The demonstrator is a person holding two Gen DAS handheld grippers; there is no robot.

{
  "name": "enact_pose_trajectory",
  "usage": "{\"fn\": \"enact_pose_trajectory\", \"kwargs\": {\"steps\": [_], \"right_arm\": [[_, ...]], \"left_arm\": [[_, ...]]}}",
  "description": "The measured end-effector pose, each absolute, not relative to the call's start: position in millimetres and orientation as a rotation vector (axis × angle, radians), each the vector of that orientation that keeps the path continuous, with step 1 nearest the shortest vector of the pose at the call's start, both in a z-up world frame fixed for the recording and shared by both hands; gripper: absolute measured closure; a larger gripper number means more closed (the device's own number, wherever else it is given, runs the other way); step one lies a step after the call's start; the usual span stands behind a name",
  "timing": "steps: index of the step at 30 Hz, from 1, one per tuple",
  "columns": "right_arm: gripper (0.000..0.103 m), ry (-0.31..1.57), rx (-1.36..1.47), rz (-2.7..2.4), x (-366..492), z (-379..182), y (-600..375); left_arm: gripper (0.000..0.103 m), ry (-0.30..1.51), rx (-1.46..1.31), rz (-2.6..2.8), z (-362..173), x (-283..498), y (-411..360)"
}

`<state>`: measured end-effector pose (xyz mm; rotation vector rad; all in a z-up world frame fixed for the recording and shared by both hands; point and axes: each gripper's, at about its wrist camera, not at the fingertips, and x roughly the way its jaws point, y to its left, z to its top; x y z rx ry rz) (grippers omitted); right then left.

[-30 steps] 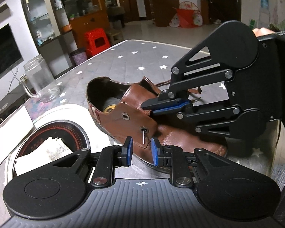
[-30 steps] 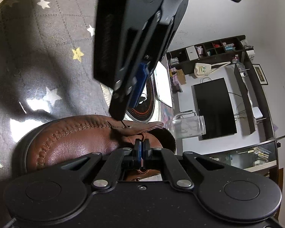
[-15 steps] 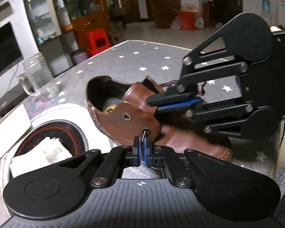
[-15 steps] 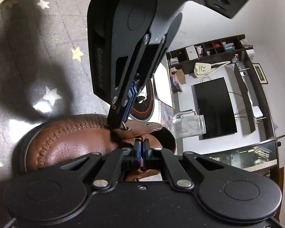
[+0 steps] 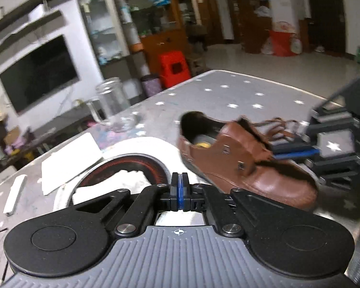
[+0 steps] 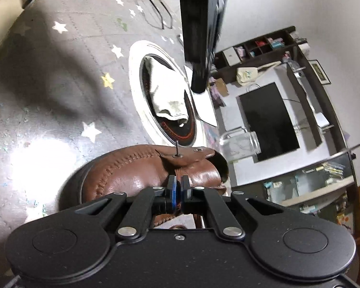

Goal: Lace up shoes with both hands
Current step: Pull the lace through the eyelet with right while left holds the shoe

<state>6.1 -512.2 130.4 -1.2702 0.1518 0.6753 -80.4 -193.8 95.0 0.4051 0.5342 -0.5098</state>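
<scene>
A brown leather shoe lies on the grey star-patterned table. In the right wrist view a dark lace tip sticks up out of an eyelet on the shoe's near flap. My left gripper is shut with nothing seen between its pads. It hangs to the left of the shoe, and the right wrist view shows this left gripper well above the lace tip. My right gripper is shut on a thin brown lace at the shoe's tongue; in the left wrist view the right gripper reaches in from the right.
A glass mug stands at the back left of the table. A white round cooker plate with a crumpled cloth lies left of the shoe, next to white paper. Spectacles lie farther along the table.
The left gripper closed at the lace tip by the eyelet, then drew away up and left. The tip still stands in the eyelet. The right gripper stayed shut at the shoe.
</scene>
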Motion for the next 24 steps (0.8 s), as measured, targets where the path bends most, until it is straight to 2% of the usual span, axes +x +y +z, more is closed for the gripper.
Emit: {"fn": "enact_pose_trajectory", "kwargs": {"steps": [10, 11, 12, 14, 19, 24], "right_arm": [[0.101, 0.165, -1.275, 0.671, 15.5, 128.0, -508.5], [0.101, 0.166, -1.275, 0.674, 17.0, 127.2, -508.3], [0.101, 0.167, -1.276, 0.677, 18.3, 126.6, -508.1], [0.101, 0.162, -1.277, 0.681, 20.2, 125.6, -507.3], [0.101, 0.156, -1.28, 0.691, 23.4, 124.6, -507.6], [0.101, 0.149, -1.282, 0.699, 23.1, 124.7, -508.9]], "left_arm": [[0.098, 0.524, 0.574, -0.668, 74.4, -77.9, -236.7], [0.094, 0.527, 0.582, -0.676, 73.0, -75.1, -238.5], [0.085, 0.529, 0.591, -0.687, 71.7, -72.6, -240.1], [0.076, 0.526, 0.606, -0.706, 70.2, -70.5, -241.6], [0.076, 0.537, 0.624, -0.733, 64.6, -62.5, -245.8], [0.088, 0.559, 0.615, -0.74, 59.3, -50.5, -246.4]]}}
